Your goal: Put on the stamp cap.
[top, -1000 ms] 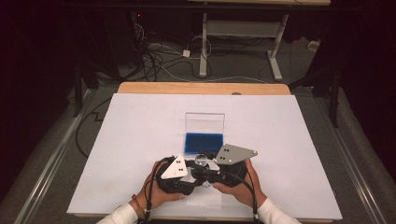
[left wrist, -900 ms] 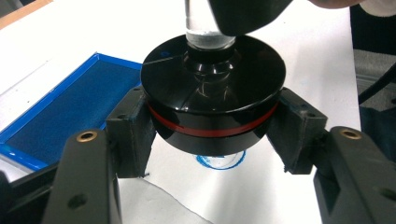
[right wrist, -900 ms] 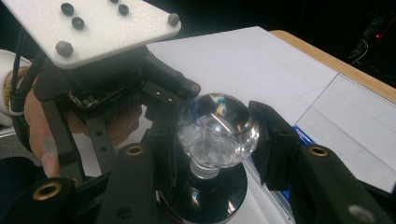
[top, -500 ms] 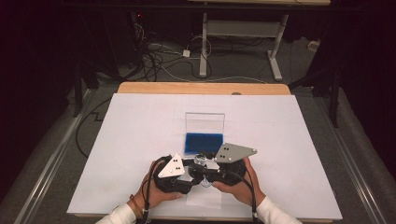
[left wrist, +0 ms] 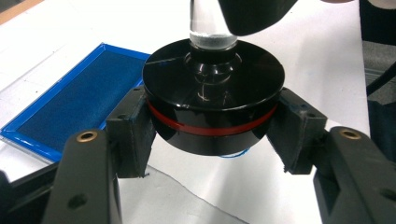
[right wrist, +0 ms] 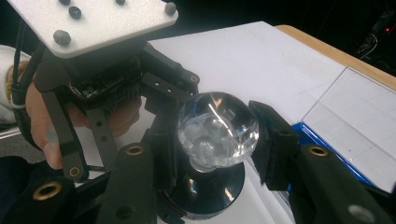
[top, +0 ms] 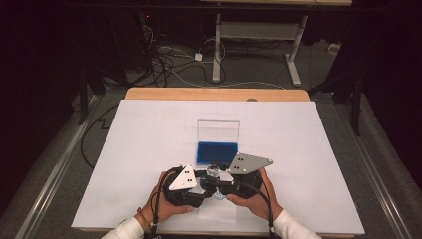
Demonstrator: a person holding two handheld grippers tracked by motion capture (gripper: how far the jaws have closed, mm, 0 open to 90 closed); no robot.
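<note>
Both grippers hold as before, nothing shifted: the left gripper (left wrist: 212, 140) is clamped on the black base (left wrist: 213, 100), the right gripper (right wrist: 212, 135) on the clear ball (right wrist: 217, 129) above it. Beyond lies the blue case (top: 217, 152), unmoved.

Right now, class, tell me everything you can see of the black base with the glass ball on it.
The base is a round, glossy black disc with a thin red band around its side and a raised collar at its centre. A short clear stem rises from that collar to the glass ball. The base is level, held above the white table beside the blue tray. The left gripper is shut on its side with both pads pressing; the right gripper is shut on the ball.
</note>
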